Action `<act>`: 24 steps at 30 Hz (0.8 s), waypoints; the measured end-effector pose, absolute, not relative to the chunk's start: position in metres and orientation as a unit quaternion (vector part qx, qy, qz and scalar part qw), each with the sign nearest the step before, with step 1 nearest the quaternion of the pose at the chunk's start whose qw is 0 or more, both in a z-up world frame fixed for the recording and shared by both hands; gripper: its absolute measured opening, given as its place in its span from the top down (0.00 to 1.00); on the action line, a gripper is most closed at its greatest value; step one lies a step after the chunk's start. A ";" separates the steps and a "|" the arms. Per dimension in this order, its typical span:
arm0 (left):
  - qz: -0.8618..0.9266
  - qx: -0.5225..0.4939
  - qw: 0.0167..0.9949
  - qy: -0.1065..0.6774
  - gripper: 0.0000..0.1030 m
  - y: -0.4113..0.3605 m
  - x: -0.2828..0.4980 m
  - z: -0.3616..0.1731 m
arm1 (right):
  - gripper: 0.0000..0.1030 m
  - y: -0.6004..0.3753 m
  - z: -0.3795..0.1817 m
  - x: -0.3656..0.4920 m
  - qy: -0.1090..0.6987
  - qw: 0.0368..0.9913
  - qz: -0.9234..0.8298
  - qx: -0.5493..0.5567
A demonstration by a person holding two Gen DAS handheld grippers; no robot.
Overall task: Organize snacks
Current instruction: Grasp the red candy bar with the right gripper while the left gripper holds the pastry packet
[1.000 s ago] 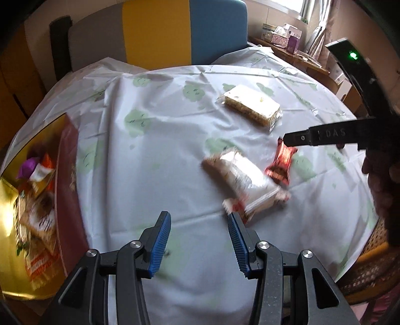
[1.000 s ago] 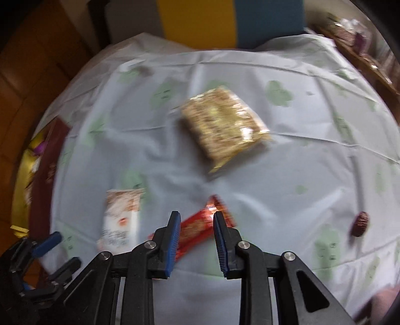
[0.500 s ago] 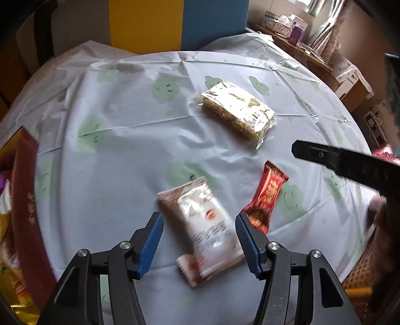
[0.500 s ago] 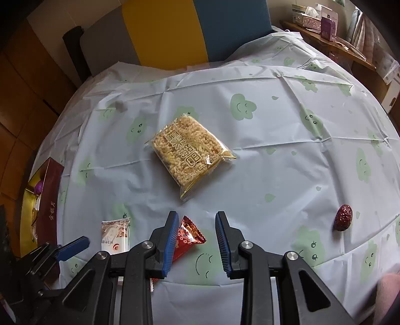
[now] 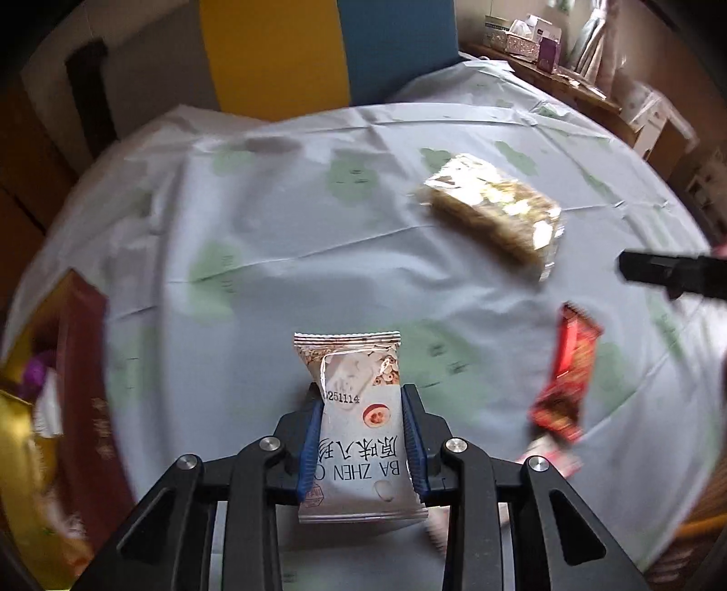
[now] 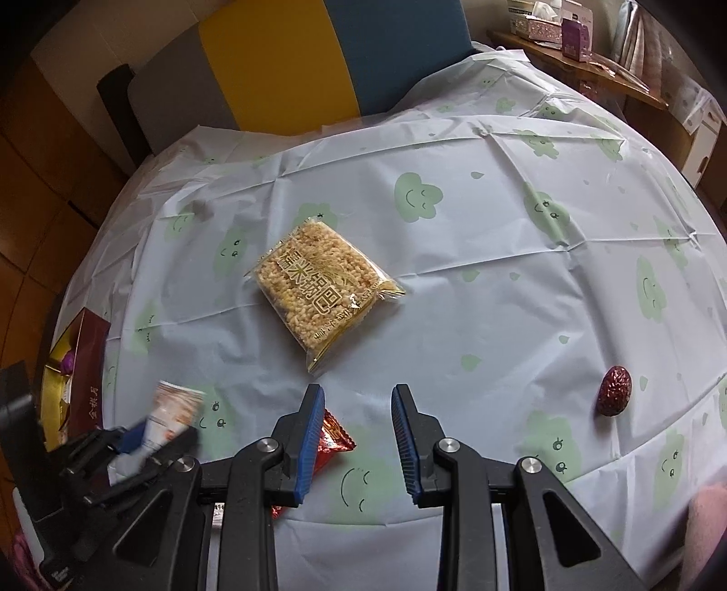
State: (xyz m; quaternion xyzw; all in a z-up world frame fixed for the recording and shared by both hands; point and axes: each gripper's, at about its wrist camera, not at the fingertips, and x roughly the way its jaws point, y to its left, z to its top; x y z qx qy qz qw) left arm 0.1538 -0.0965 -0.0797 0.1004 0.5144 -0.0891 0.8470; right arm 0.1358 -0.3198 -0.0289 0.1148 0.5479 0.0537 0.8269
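Note:
My left gripper (image 5: 361,409) is shut on a white snack packet (image 5: 359,423) and holds it above the table; it also shows in the right wrist view (image 6: 170,416). A red snack packet (image 5: 565,377) lies to its right, and partly under my right gripper's left finger (image 6: 336,438). A clear rice cracker pack (image 6: 318,284) lies mid-table (image 5: 495,218). A wrapped red date (image 6: 613,391) lies at the right. My right gripper (image 6: 359,409) is open and empty above the table's front. A snack box (image 5: 54,409) stands at the left edge (image 6: 82,377).
The round table (image 6: 500,272) has a pale cloth with green smiley clouds. A yellow and blue chair back (image 6: 318,59) stands behind it. A wooden shelf with boxes (image 6: 568,27) is at the far right.
My left gripper has closed on the white packet and lifted it off the table. My right gripper has opened wider and stays over the red packet.

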 end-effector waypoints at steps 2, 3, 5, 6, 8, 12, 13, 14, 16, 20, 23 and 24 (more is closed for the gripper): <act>-0.081 0.112 0.849 0.510 0.67 -0.086 0.148 -0.086 | 0.70 -0.320 -0.029 0.136 0.548 0.827 0.051 0.113; -0.085 0.105 0.855 0.500 0.67 -0.080 0.143 -0.087 | 0.70 -0.320 -0.030 0.136 0.549 0.827 0.050 0.113; -0.086 0.089 0.866 0.485 0.67 -0.070 0.134 -0.088 | 0.70 -0.319 -0.031 0.136 0.552 0.825 0.047 0.110; -0.085 0.082 0.869 0.481 0.67 -0.069 0.133 -0.088 | 0.70 -0.319 -0.032 0.136 0.552 0.825 0.046 0.108; -0.086 0.075 0.876 0.469 0.65 -0.065 0.128 -0.088 | 0.70 -0.319 -0.033 0.136 0.555 0.824 0.044 0.105; -0.091 0.070 0.882 0.457 0.65 -0.067 0.126 -0.086 | 0.69 -0.318 -0.036 0.136 0.558 0.823 0.038 0.100; -0.092 0.068 0.882 0.456 0.65 -0.067 0.126 -0.084 | 0.64 -0.317 -0.037 0.135 0.560 0.822 0.039 0.098; -0.094 0.067 0.883 0.455 0.65 -0.066 0.125 -0.084 | 0.63 -0.316 -0.037 0.135 0.561 0.821 0.039 0.097; -0.097 0.068 0.888 0.445 0.65 -0.066 0.123 -0.085 | 0.63 -0.314 -0.038 0.135 0.562 0.821 0.039 0.089; -0.096 0.076 0.898 0.423 0.65 -0.066 0.116 -0.087 | 0.63 -0.308 -0.042 0.135 0.569 0.817 0.045 0.077; -0.096 0.082 0.904 0.409 0.65 -0.066 0.113 -0.089 | 0.62 -0.304 -0.044 0.135 0.572 0.817 0.048 0.065; -0.096 0.080 0.905 0.407 0.65 -0.065 0.112 -0.089 | 0.62 -0.303 -0.044 0.135 0.572 0.817 0.049 0.062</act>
